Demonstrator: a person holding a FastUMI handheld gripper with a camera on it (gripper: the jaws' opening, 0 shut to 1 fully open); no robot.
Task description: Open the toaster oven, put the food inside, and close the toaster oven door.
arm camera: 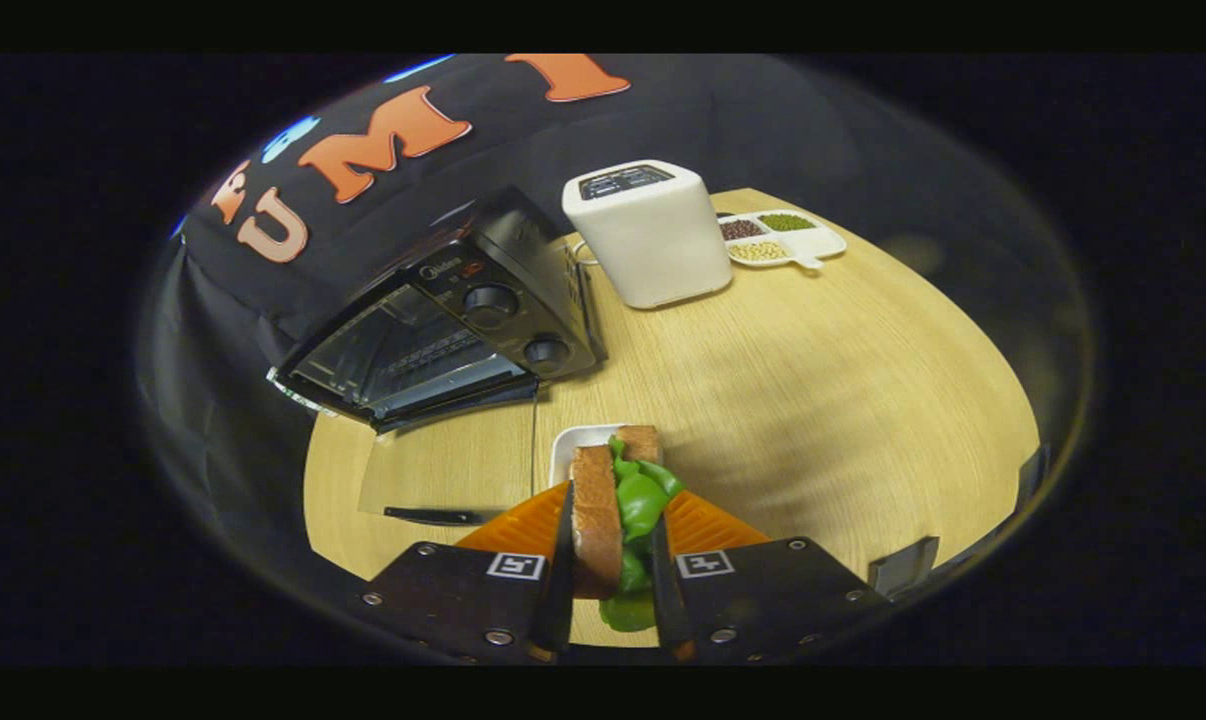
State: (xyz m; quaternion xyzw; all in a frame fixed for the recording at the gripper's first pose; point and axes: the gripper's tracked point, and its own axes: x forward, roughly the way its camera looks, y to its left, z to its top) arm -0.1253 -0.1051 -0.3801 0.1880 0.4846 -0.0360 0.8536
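Sandwich [613, 510] clamped upright between both fingers of gripper [613, 580], bread slices outside, green lettuce bulging from the middle and hanging below the tips. Held above a small white plate [575, 445] just beyond the fingers, apparently lifted clear of it, though contact hard to rule out. Probably light and soft: bread likely to compress under squeeze, filling loose and apt to slide out if tilted or jolted. Best kept gripped flat on the two bread faces, near the middle, with gentle pressure only.

Oven [443, 330] well ahead and to the left on round wooden table [813, 400], glass door dropped open, two knobs beside the cavity. White toaster [653, 235] further back, standing close beside oven. Divided tray [788, 240] of beans just behind toaster. Tabletop smooth, pale, mostly bare between plate and oven, so an unobstructed path by the look of it. Dark cloth wall close behind oven; little room for overshoot.
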